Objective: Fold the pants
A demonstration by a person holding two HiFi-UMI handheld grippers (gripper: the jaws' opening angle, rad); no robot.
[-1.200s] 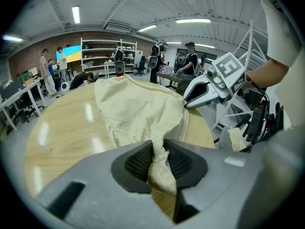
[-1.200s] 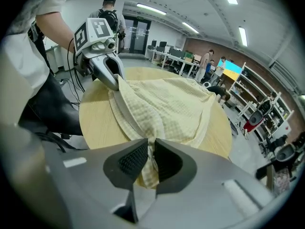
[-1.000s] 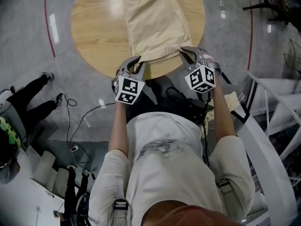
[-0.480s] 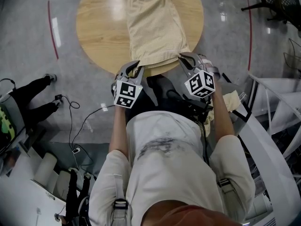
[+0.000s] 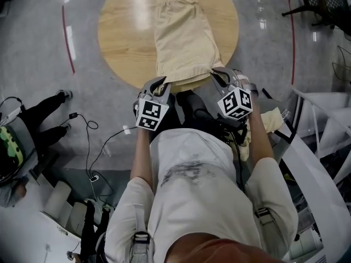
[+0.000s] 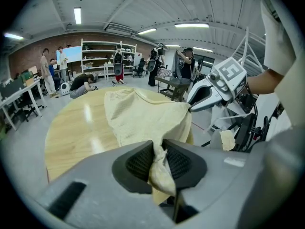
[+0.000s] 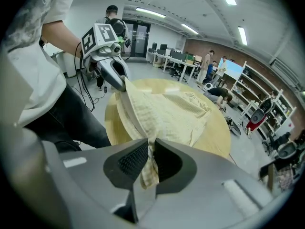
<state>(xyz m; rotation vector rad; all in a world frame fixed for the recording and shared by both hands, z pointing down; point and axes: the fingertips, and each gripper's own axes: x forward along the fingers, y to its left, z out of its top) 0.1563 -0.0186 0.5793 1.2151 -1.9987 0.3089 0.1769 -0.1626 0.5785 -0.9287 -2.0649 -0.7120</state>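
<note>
Pale yellow pants (image 5: 182,43) lie lengthwise on a round wooden table (image 5: 126,37), waistband at the far end. Their near end hangs lifted between my two grippers at the table's near edge. My left gripper (image 5: 159,85) is shut on the near left corner; in the left gripper view the cloth (image 6: 159,168) is bunched between the black pads. My right gripper (image 5: 219,74) is shut on the near right corner, and the right gripper view shows fabric (image 7: 147,168) pinched in its jaws. Each gripper view shows the other gripper (image 6: 202,99) (image 7: 116,78) holding the stretched hem.
Grey floor surrounds the table, with a red curved line (image 5: 68,43) on the left. Cables (image 5: 93,147) trail on the floor at the left. A white metal frame (image 5: 323,141) stands at the right. Several people and shelves (image 6: 102,61) stand far behind the table.
Both grippers have risen a little with the pants' near end and drawn slightly back from the table edge. The grips have not changed.
</note>
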